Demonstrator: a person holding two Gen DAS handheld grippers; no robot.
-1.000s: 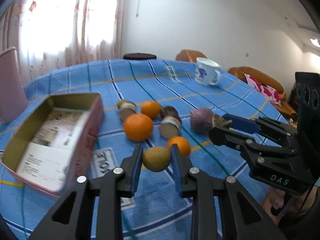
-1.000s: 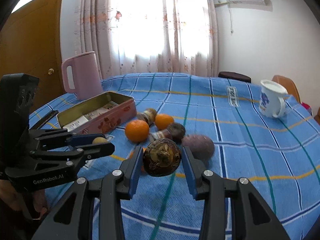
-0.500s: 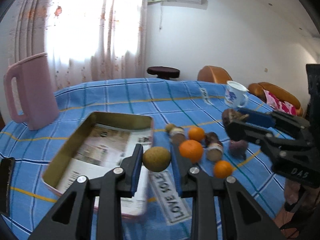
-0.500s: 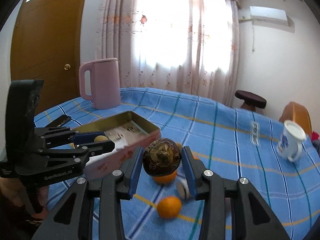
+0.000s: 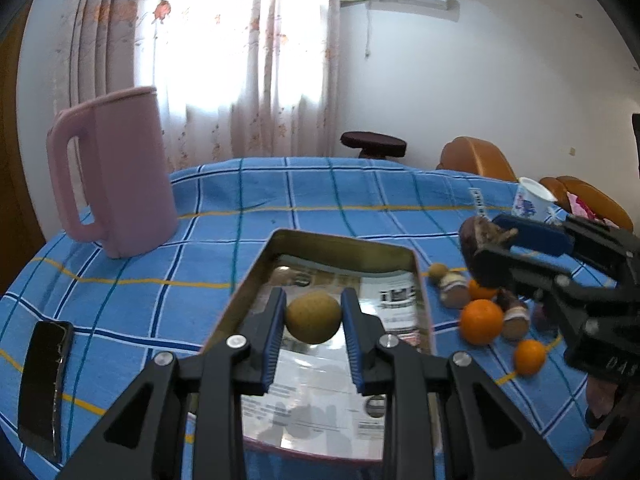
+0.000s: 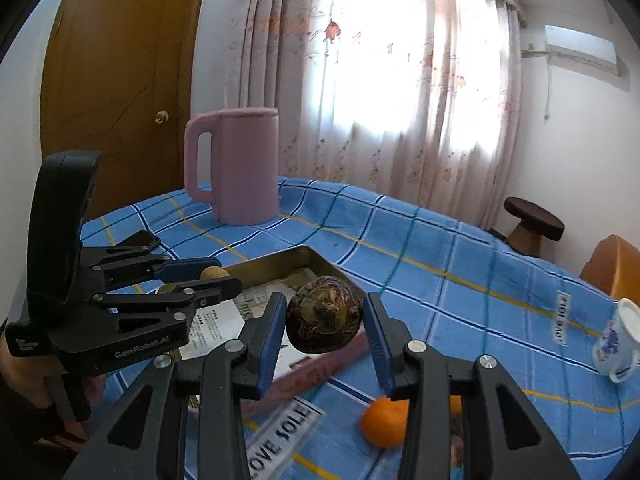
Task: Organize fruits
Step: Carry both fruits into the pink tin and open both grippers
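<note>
Left gripper [image 5: 313,317] clamps one yellow-brown fruit [image 5: 313,317] over the tin [image 5: 340,243]; right gripper [image 6: 324,320] clenches one dark brown fruit [image 6: 323,314] beside it. Three oranges [image 5: 481,321] visible on the cloth; other brownish pieces blurred, half-hidden.

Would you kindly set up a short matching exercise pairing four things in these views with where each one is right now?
Things:
1. yellowish round fruit
2. dark brown fruit
3. pink jug
4. big orange

Places:
A. on the cloth right of the tin
B. in the right gripper
C. in the left gripper, over the tin
D. standing beyond the tin, to its left

Pairs: 1-C, 2-B, 3-D, 4-A
</note>
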